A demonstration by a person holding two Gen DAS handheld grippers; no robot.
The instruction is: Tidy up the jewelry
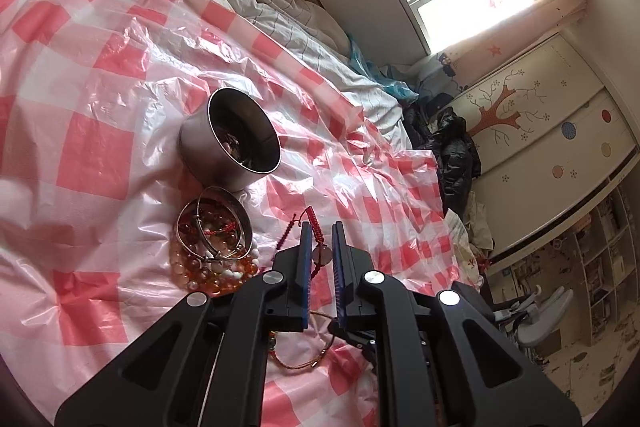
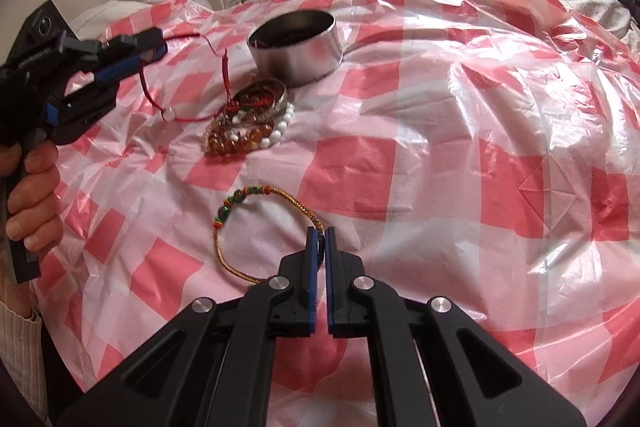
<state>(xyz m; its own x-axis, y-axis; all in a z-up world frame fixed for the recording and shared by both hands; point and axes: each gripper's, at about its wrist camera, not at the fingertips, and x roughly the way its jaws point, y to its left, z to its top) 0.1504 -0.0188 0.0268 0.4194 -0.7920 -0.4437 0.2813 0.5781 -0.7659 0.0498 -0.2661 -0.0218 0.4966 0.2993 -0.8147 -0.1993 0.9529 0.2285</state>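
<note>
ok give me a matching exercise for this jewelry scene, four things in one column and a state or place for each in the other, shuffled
Things:
1. red braided cord bracelet
2. gold cord bracelet with green beads
3. round steel tin
4. amber and white bead strands

States:
A. open, no lid on it
B. lifted, hanging from the left gripper
C. heaped beside the tin
D. flat on the checked sheet, pinched by the right gripper

Pairs: 1-B, 2-D, 3-A, 4-C

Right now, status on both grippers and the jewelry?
Left gripper shut on red cord bracelet, lifted. Right gripper shut on gold cord bracelet on the sheet. Metal tin open beyond bead pile; path unobstructed.
</note>
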